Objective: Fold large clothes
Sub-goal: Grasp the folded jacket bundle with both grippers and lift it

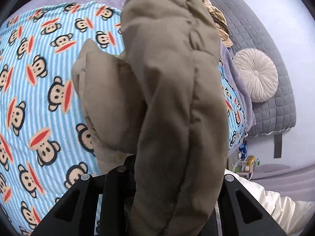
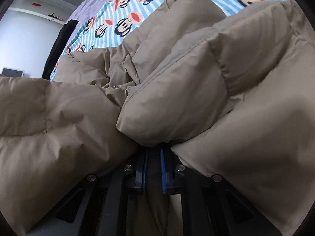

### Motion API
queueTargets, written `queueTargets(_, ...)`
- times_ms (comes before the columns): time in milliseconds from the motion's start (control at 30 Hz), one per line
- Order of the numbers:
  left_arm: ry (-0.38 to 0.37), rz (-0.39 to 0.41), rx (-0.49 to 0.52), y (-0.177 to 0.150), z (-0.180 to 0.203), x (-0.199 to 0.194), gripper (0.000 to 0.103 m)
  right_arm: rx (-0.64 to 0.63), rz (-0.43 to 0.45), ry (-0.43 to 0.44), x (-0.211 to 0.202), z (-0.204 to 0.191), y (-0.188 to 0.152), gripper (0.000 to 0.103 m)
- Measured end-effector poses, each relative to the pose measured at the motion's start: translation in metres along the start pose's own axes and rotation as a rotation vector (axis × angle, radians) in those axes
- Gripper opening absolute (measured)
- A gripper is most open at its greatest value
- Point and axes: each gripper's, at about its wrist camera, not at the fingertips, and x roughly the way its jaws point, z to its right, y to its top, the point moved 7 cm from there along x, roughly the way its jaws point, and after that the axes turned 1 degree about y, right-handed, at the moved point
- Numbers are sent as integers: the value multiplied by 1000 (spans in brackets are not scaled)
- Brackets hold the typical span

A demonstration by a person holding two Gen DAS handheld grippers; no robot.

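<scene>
A tan padded jacket (image 1: 173, 90) fills the middle of the left wrist view, held up over a blue striped monkey-print blanket (image 1: 39, 74). My left gripper (image 1: 157, 177) is shut on a thick fold of the jacket; its fingertips are hidden by the fabric. In the right wrist view the same jacket (image 2: 177, 90) lies bunched over the blanket (image 2: 126, 17). My right gripper (image 2: 154, 153) is shut on a jacket fold, which sits pinched between the blue-padded fingers (image 2: 162, 165).
A grey quilted headboard (image 1: 261, 45) with a round pale cushion (image 1: 256, 74) stands at the right. A dark garment (image 2: 59, 47) hangs at the bed's left edge. Small items (image 1: 246, 163) sit on a side surface.
</scene>
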Motion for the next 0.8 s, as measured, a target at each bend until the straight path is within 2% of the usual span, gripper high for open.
queueTargets(67,6,-26,48,5,23,10,33,22,-27,53,-5,3,2,10)
queueTargets(100,-3,-45,66,8,34,16,44,32,-31,66,-11,5,1,10)
queueTargets(133,-27,-66,80,10,44,22,60,41,-27,78,-21,9,0,10)
queueTargets(200,-76,-103,97,15,64,35,71,46,0,100,-45,18,-3,10)
queueTargets(267,-116,-143,124,19,81,51,71,63,42,116,-74,33,-10,16)
queueTargets(367,-259,-227,119,26,103,82,71,137,112,119,-119,69,-28,16)
queueTargets(433,-294,-259,110,30,110,106,71,187,140,103,-141,91,-43,16)
queueTargets(467,-274,-266,104,33,111,121,71,213,154,90,-152,103,-52,18)
queueTargets(533,-235,-274,110,37,114,146,71,247,174,70,-170,122,-68,36)
queueTargets(567,-217,-274,116,39,115,156,71,262,183,59,-178,129,-77,58)
queueTargets(600,-199,-272,129,39,115,163,71,274,195,48,-187,135,-86,72)
queueTargets(700,-136,-262,195,39,111,182,71,294,224,56,-211,141,-114,73)
queueTargets(800,-77,-252,256,44,109,202,71,291,264,180,-237,129,-135,73)
